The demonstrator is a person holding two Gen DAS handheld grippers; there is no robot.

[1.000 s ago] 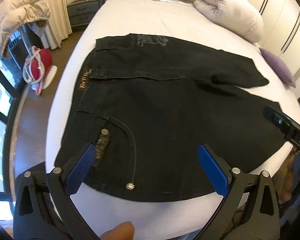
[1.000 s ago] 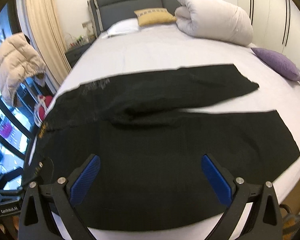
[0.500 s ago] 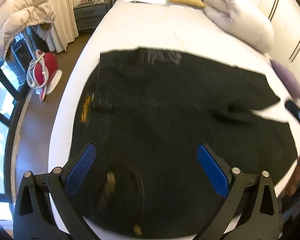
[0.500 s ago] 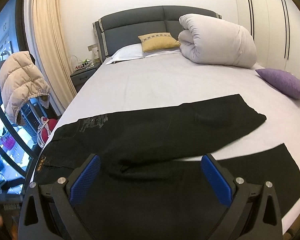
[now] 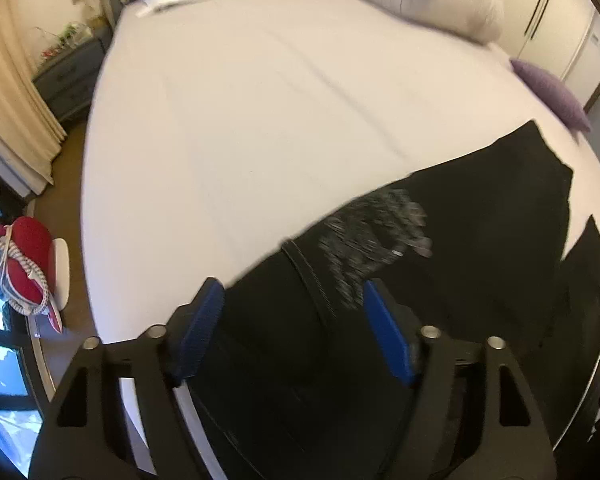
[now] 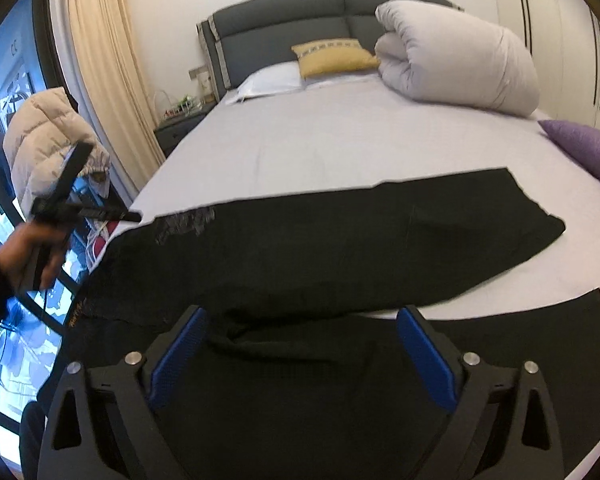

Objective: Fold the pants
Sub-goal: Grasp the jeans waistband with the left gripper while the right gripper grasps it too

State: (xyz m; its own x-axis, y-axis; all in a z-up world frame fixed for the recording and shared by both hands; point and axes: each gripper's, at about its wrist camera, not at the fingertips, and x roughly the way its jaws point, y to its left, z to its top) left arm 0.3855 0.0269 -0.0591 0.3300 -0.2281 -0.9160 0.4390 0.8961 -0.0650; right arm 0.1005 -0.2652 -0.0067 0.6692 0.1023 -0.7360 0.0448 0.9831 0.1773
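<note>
Pants [image 6: 340,240] lie flat across the bed [image 6: 340,140]; left gripper [image 5: 292,320] closing over the waistband, nothing pinched; right gripper [image 6: 300,344] hovers wide open.

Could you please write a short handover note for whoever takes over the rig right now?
Left gripper: jaws closing over the far waistband corner of the pants; whether the pads have pinched the cloth yet is unclear.
Right gripper: open, holding nothing, above the crotch area.
Pants: spread flat across the bed, waistband toward the window side, legs apart toward the purple pillow.
Done: pants laid out.
Left: every fold; probably bring one leg over the other first.
</note>
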